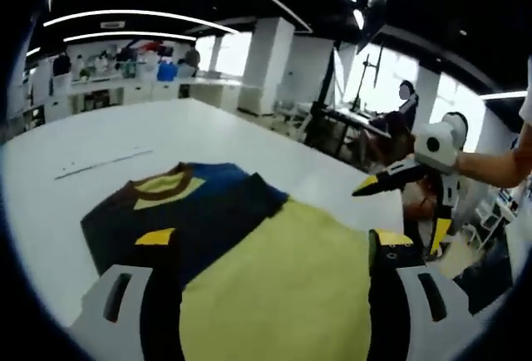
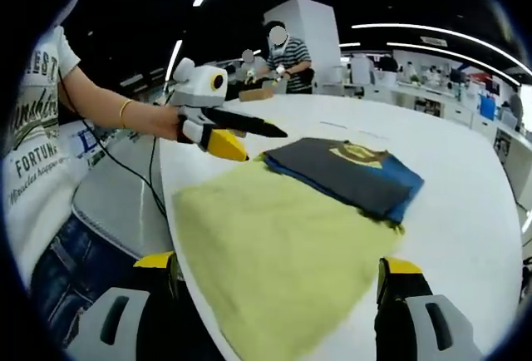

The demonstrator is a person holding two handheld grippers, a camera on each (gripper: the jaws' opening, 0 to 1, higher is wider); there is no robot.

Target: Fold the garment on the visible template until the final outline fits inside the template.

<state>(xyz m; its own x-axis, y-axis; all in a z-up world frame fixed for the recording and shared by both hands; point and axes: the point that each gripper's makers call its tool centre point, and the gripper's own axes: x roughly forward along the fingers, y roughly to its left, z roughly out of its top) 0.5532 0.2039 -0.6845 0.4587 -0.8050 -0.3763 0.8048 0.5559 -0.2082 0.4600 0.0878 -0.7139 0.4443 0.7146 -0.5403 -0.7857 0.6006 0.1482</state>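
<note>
While the garment (image 2: 341,174), dark with a blue edge and a yellow-and-brown collar, lies flat on the white bench (image 2: 465,211) with a yellow-green cloth (image 2: 274,253) covering its near part, both tools hover over it. The left hand-held gripper (image 1: 270,253) stands released, jaws wide apart above the cloth. The right hand-held gripper (image 2: 278,274) is likewise spread open, holding nothing. A person (image 2: 37,153) stands at the bench's left edge.

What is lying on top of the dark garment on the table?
A yellow-green cloth overlaps the near part of the dark garment; its collar end stays exposed. How far the garment extends beneath, and any template, is hidden.
</note>
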